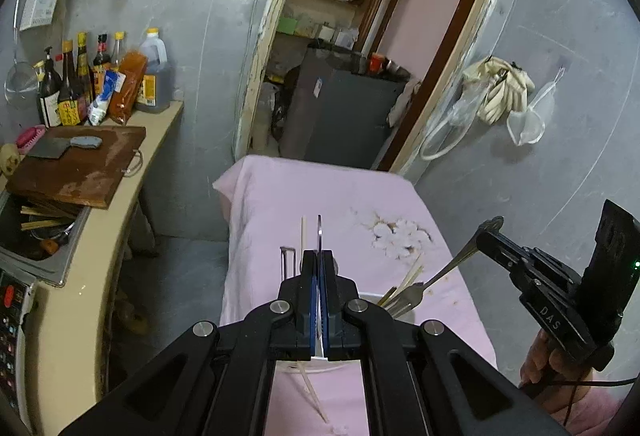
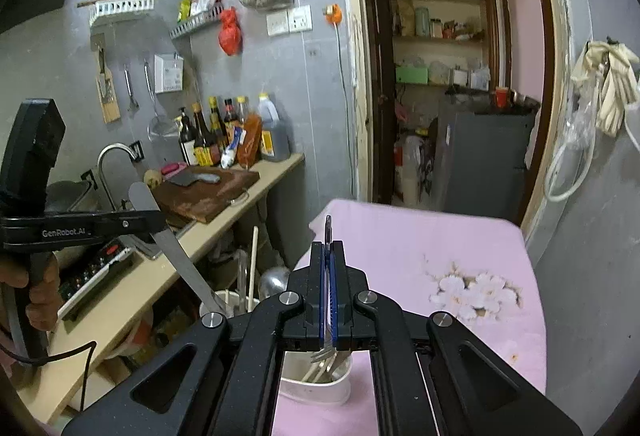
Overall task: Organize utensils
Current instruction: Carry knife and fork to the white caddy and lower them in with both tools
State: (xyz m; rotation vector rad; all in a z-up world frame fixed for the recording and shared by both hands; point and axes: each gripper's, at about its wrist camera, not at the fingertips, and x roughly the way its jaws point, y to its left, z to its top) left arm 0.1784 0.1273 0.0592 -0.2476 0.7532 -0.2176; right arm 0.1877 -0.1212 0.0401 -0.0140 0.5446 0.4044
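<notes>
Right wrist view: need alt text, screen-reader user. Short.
The right gripper is shut on a fork, tines down over a white utensil holder on a pink tablecloth. At left, the left gripper, held in a hand, is clamped on a table knife angled down towards a second white holder. A cluttered kitchen counter lies behind.

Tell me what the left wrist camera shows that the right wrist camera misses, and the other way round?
Only the left wrist view shows the loose chopstick lying on the pink cloth and chopsticks in the sink. Only the right wrist view shows the curved tap and the wall-hung tools. Both show the chopping board with a cleaver, the sauce bottles, the white holder, and the left tongs shut on a knife, the right tongs on a fork.
</notes>
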